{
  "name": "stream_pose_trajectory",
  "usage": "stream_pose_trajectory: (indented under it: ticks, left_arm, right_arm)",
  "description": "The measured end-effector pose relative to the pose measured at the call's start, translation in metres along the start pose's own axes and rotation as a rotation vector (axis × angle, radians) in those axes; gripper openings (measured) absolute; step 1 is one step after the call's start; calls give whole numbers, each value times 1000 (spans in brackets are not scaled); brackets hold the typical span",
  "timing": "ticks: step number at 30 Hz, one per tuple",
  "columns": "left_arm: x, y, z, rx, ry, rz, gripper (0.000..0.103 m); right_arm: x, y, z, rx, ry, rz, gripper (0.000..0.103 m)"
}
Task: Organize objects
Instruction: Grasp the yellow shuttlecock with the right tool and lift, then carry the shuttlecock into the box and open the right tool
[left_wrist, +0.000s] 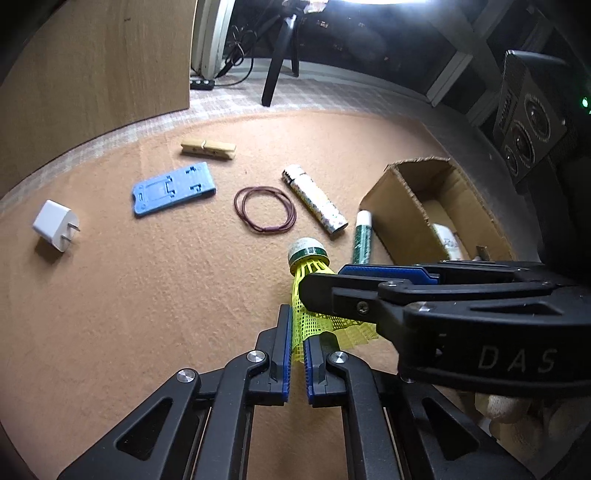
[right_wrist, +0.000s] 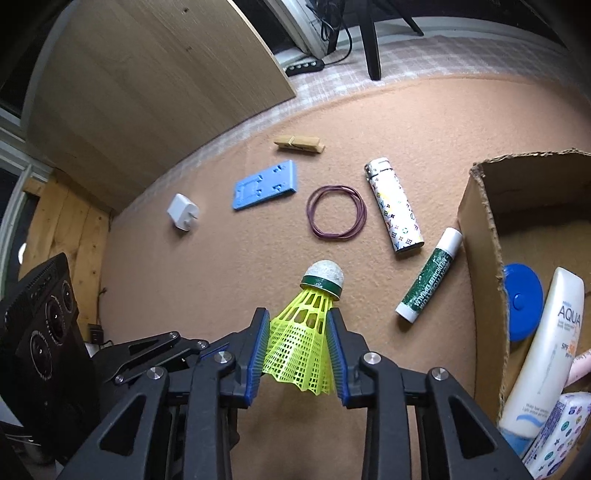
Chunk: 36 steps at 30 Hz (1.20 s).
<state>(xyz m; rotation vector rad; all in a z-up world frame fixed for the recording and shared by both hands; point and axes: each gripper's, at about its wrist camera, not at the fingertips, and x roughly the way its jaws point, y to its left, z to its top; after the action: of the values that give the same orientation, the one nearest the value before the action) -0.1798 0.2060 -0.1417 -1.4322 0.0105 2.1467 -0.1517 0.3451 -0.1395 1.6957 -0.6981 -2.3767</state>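
Shuttlecock, yellow mesh skirt and green-banded cork, sits between the blue pads of the right gripper, which press on the skirt's two sides with the cork pointing ahead of the fingers. The left gripper has its pads nearly together, pinching the skirt's edge from below, so both tools hold the same piece. The cardboard box stands to the right of the right gripper, already holding a sunscreen tube and a blue lid. The lip balm lies between the gripper and the box wall.

The risk, as I judge it, is the double hold: if the hands move apart before one lets go, the soft mesh may tear, deform, or spring free. The flexible skirt could also slip from the pads on the way to the box, or brush the lip balm aside.
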Motion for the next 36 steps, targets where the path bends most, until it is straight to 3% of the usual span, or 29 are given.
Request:
stream_pose_trajectory:
  ticks: [6, 13, 24, 36]
  left_arm:
    - [-18, -26, 10, 54, -40, 6, 5]
    - [-30, -73, 30, 123, -86, -18, 5]
    - [0, -157, 50, 240, -76, -65, 5]
    - [28, -211, 51, 316, -48, -65, 5]
  right_arm:
    - [-37, 1, -2, -51, -70, -34, 29]
    - [-85, -25, -4, -21, -152, -55, 29]
    - [-132, -89, -15, 47, -207, -126, 29]
    - [-147, -131, -28, 102, -216, -147, 29]
